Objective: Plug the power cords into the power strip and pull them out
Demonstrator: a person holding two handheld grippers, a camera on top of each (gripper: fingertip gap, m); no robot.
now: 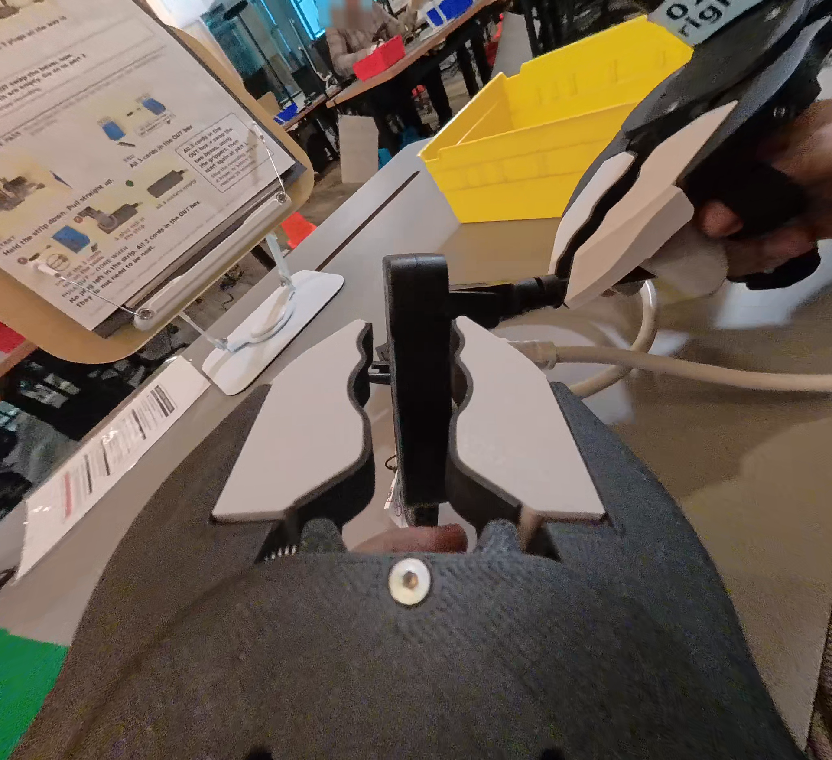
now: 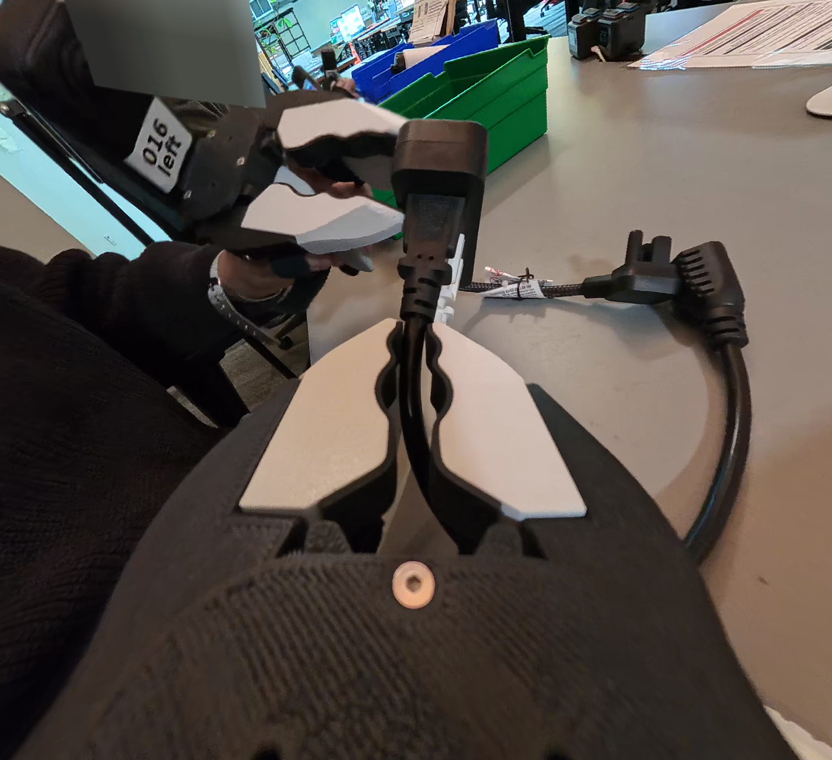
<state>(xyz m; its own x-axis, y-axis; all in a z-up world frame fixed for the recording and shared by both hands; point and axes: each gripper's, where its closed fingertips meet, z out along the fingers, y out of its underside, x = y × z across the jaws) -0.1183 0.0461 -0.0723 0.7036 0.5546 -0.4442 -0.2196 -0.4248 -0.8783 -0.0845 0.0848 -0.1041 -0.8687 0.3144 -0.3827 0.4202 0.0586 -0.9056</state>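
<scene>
In the left wrist view my left gripper [image 1: 412, 333] is shut on the black power strip [image 1: 418, 378], which is held edge-on and upright between its fingers. A black plug [image 1: 495, 301] sits in the strip's right face, and a white cord [image 1: 630, 366] runs off to the right below it. My right gripper [image 1: 567, 283] grips just behind the black plug. In the right wrist view my right gripper [image 2: 412, 328] is shut on the black cord [image 2: 412, 400] below its plug [image 2: 425, 252] in the strip [image 2: 441, 157]. A white plug [image 2: 454, 283] sits beside it. The left gripper [image 2: 398, 175] clamps the strip from the left.
A yellow bin [image 1: 517, 162] stands behind the strip, and a green bin [image 2: 495, 107] and a blue bin [image 2: 405, 62] lie beyond the left gripper. An instruction sheet on a stand [image 1: 112, 130] is at the left. A braided cord with a tag [image 2: 508, 288] and an angled black plug [image 2: 707, 283] lie on the table.
</scene>
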